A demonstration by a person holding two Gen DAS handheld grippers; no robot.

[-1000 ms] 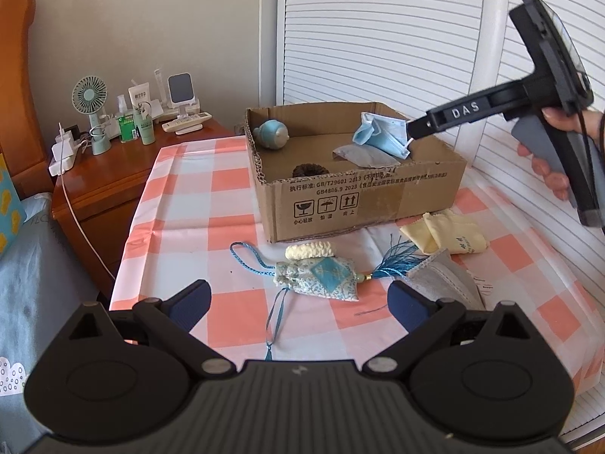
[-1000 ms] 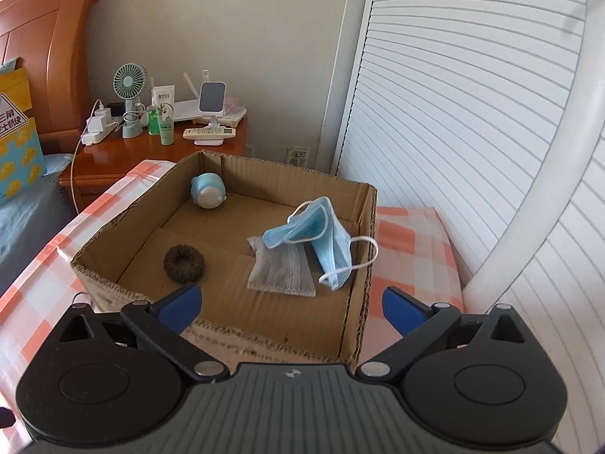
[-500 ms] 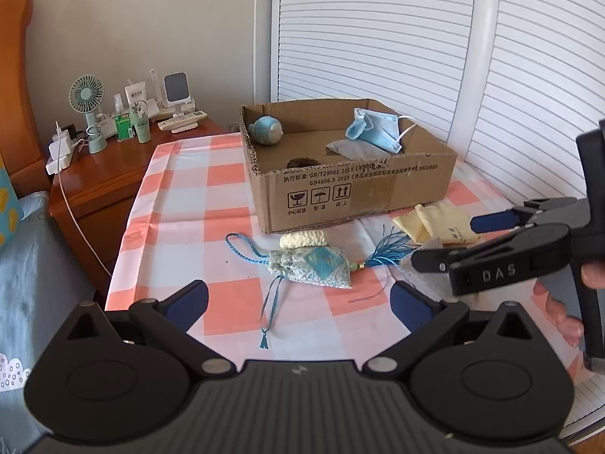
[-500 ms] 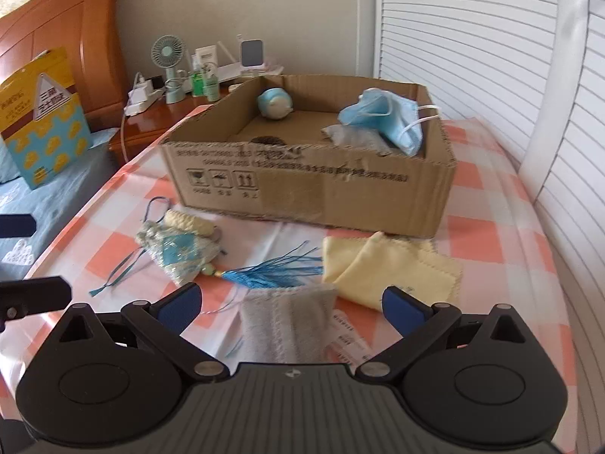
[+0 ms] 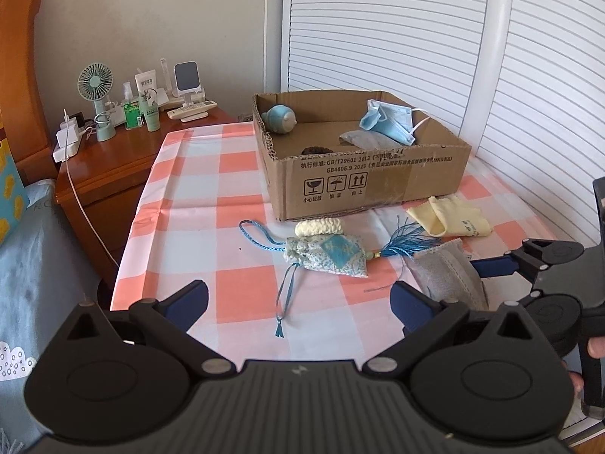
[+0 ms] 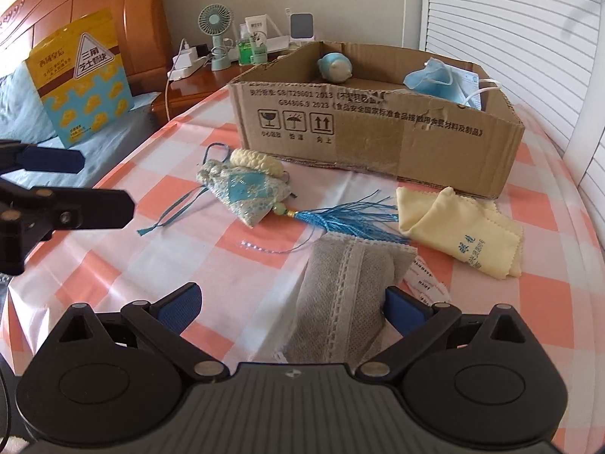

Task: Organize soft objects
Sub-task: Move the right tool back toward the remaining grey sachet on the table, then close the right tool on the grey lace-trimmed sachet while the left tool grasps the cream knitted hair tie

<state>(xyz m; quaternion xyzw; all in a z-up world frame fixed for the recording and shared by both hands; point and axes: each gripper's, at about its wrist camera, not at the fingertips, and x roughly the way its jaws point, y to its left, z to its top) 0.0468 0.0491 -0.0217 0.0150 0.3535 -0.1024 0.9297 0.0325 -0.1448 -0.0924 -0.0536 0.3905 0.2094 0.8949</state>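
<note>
Grey pouch (image 6: 340,295) lies between right tool's (image 6: 291,304) spread fingers.

Premises: a home bedroom. A carved wooden headboard (image 6: 113,11) stands at far left, with blue bedding (image 5: 34,265) below it. A wooden nightstand (image 5: 109,159) beside the bed carries a small desk fan (image 5: 96,87), toiletry bottles (image 5: 132,108), a remote control (image 5: 193,108) and a charger with cable (image 5: 68,136). White louvred doors (image 5: 416,38) line the right side. A table under a checked cloth (image 5: 211,196) occupies the near centre.
</note>
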